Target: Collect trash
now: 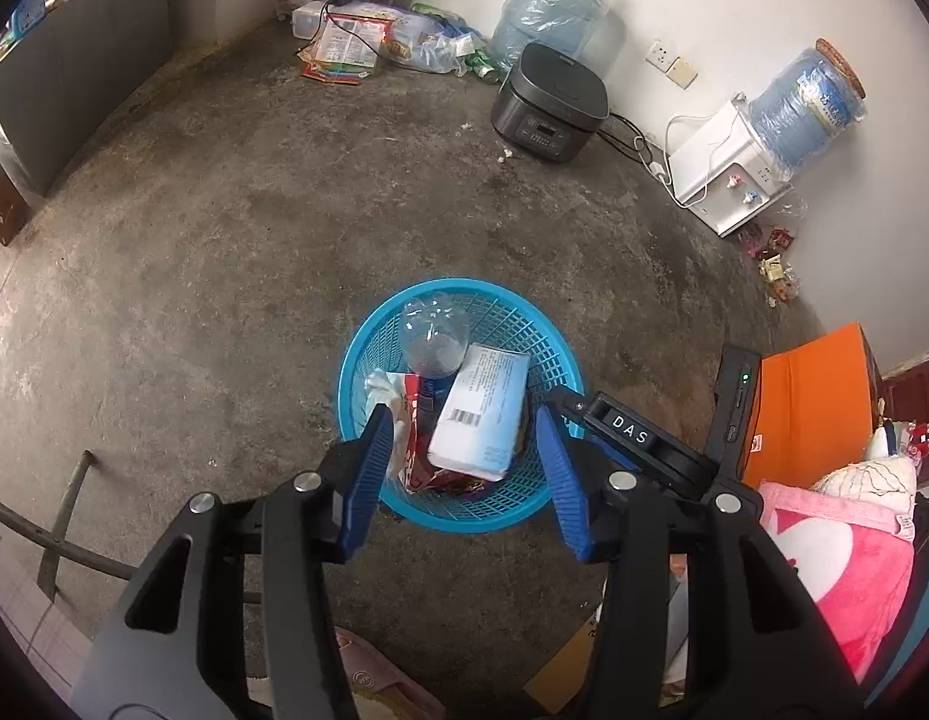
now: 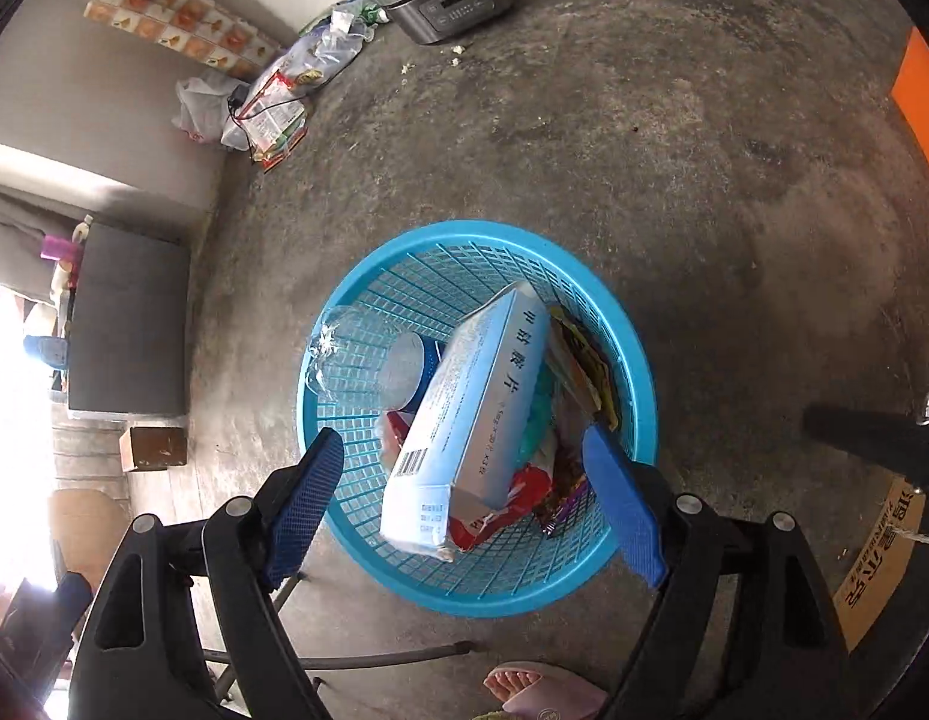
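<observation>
Here, our two grippers hang above one bin; we list what we see, line by line.

Left gripper: our left gripper (image 1: 464,420) stands wide, nothing between its blue ribbed fingers (image 1: 368,468); it hangs over the near half of the basket.

Right gripper: our right gripper (image 2: 464,450) is spread wide too, empty; its blue pads (image 2: 623,501) sit at 4 and 8 o'clock of the basket in its own view.

Basket: the round blue plastic mesh waste basket (image 2: 404,252) stands on the grey concrete floor (image 1: 224,240).

Trash in basket: a pale blue and white cardboard carton (image 2: 464,420) leans tilted across the middle, barcode end towards us; a clear plastic bottle (image 2: 356,354) lies at 9 o'clock of the carton; red and yellow snack wrappers (image 2: 578,372) are wedged at 3 o'clock, touching the carton; white crumpled tissue (image 1: 383,387) rests by the left finger.

Beyond: a dark grey rice cooker (image 1: 548,102) sits at 1 o'clock of the basket in the left view; loose packets and bags (image 1: 350,42) lie at 11 o'clock by the wall.
</observation>
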